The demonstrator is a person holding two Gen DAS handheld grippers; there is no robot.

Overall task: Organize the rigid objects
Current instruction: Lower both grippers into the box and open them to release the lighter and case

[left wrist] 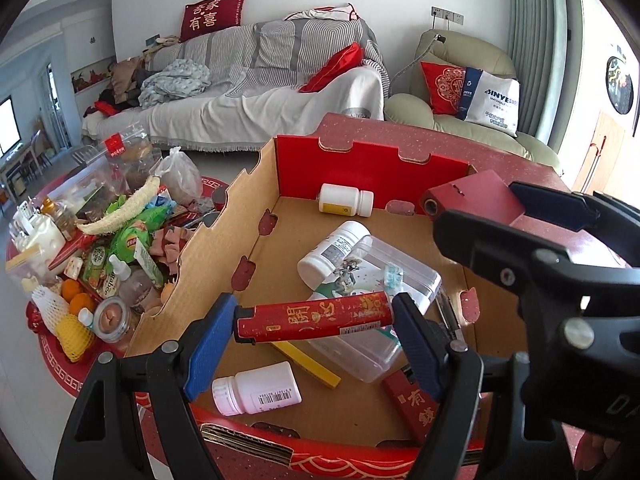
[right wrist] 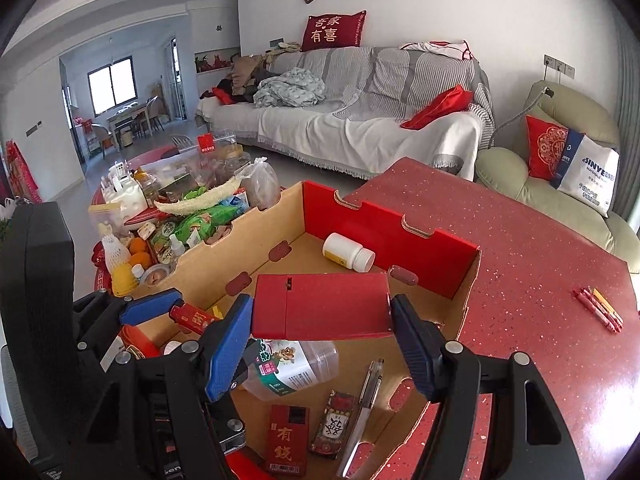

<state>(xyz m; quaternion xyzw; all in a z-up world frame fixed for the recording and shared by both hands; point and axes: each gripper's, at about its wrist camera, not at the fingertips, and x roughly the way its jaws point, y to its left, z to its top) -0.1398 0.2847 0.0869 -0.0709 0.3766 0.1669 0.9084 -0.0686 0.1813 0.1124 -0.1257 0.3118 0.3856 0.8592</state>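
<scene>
My left gripper (left wrist: 314, 320) is shut on a long red stick-shaped box with gold characters (left wrist: 316, 316), held level over the open cardboard box (left wrist: 224, 248). My right gripper (right wrist: 322, 316) is shut on a flat red box (right wrist: 324, 306), held above the same cardboard box (right wrist: 256, 236); it also shows in the left wrist view (left wrist: 476, 196). Inside lie white pill bottles (left wrist: 346, 199) (left wrist: 256, 388), a clear plastic jar (left wrist: 384, 300), a yellow ruler (left wrist: 308, 364), a pen (right wrist: 366, 392) and small red packets (right wrist: 288, 440).
The cardboard box stands on a red speckled table (right wrist: 532, 264). A few crayons (right wrist: 600, 310) lie on the table at the right. A round red tray (left wrist: 52, 340) piled with snacks, oranges and bottles sits to the left. A sofa and an armchair stand behind.
</scene>
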